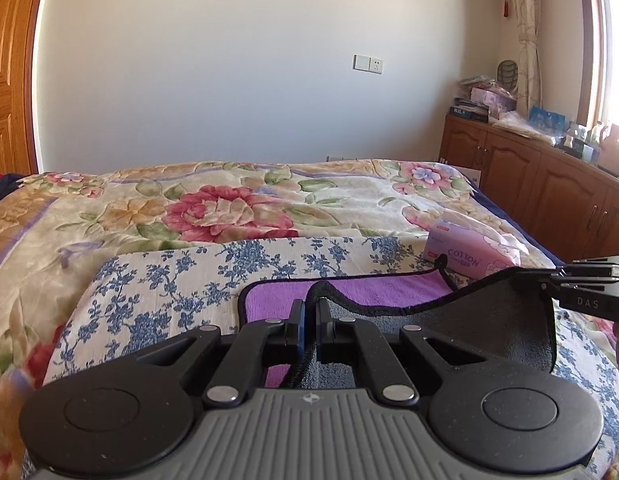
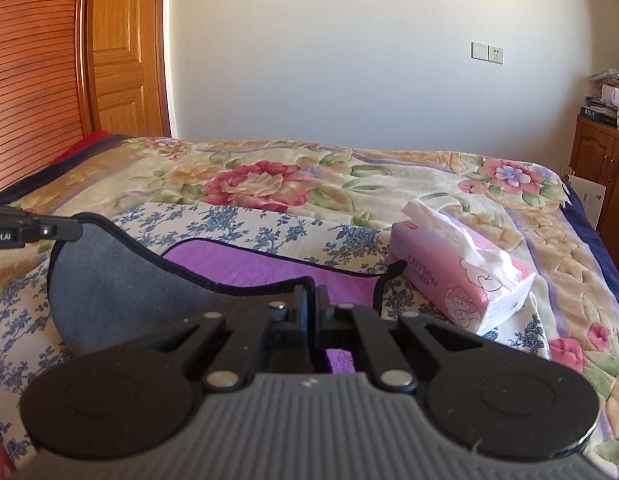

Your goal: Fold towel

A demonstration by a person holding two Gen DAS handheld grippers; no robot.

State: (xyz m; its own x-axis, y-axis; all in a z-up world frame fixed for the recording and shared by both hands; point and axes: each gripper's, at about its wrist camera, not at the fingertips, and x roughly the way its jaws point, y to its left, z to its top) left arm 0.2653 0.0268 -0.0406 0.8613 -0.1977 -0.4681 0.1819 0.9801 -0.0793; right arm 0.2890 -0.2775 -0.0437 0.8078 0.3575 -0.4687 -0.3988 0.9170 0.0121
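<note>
On bed [image 1: 109, 216], 2 grippers [image 1: 309, 312] apparently pinch towel [image 1: 489, 320] edge.

Both cameras sit low behind their own tongs and look forward across the bed [image 1: 109, 216] toward the pale far wall [image 1: 229, 60]. The left wrist view is very near the towel [image 1: 349, 292], its left tongs [image 1: 309, 320] filling the lower frame, and it takes in the right tongs [image 1: 549, 280] at its right edge. The right wrist view, equally close behind the right tongs [image 2: 311, 312], catches the left tongs [image 2: 75, 227] at its left edge. The two views share the towel, the blue-flowered cloth [image 1: 169, 280], the tissue pack [image 2: 461, 280], the wall socket [image 2: 487, 53] and the wooden cabinet [image 1: 529, 184].
</note>
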